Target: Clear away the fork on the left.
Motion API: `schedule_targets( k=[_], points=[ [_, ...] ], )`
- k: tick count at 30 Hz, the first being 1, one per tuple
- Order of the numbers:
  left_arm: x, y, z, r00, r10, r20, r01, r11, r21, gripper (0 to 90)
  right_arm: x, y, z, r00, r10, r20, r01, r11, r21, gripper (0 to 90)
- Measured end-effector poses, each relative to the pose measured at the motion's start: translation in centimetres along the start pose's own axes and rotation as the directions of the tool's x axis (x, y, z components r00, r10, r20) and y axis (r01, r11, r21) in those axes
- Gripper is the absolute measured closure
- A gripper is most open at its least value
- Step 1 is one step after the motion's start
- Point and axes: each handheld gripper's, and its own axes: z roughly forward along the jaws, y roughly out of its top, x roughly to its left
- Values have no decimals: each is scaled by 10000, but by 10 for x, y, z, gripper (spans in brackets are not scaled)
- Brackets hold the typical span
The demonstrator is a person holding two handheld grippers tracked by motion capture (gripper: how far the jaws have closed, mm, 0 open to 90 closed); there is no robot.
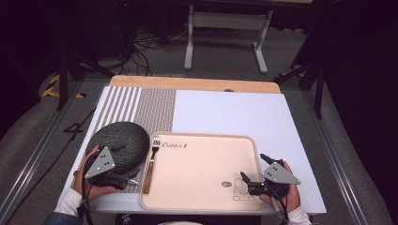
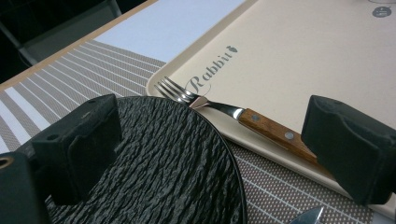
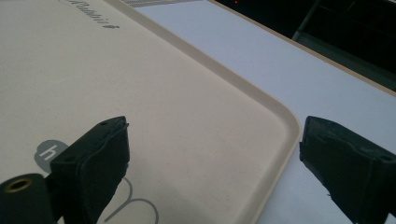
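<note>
A person sits at a white table (image 1: 225,112) with a gripper in each hand. The left gripper (image 1: 123,177) rests at the near left corner, over the near edge of a dark, rough-textured plate (image 1: 117,140) that lies on a striped placemat (image 1: 141,105). In the left gripper view its two black jaws are spread wide, one over the plate's surface and the other over the gap beside the plate, and they pinch nothing. Just to the right of the plate, a fork (image 2: 219,108) with a wooden handle lies on the left rim of a beige tray (image 1: 206,164), with its prongs pointing away from the person and its handle toward the near edge. The tray sits in the middle of the table's near side, and it carries the word "Rabbit" and a small rabbit drawing (image 1: 240,193) near its right front corner. The right gripper (image 1: 255,174) is at that corner, and in the right gripper view its jaws are also spread apart, one above the tray's floor and the other outside the rim over the white table, holding nothing.
</note>
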Motion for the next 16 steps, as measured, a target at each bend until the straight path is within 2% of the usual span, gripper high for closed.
schedule_targets(
  k=[16],
  points=[
    [0, 2, 5, 10000, 37, 68, -38, 9999, 137, 53, -2, -3, 2, 9999, 102, 20, -102, 9999, 107, 92]
  ],
)
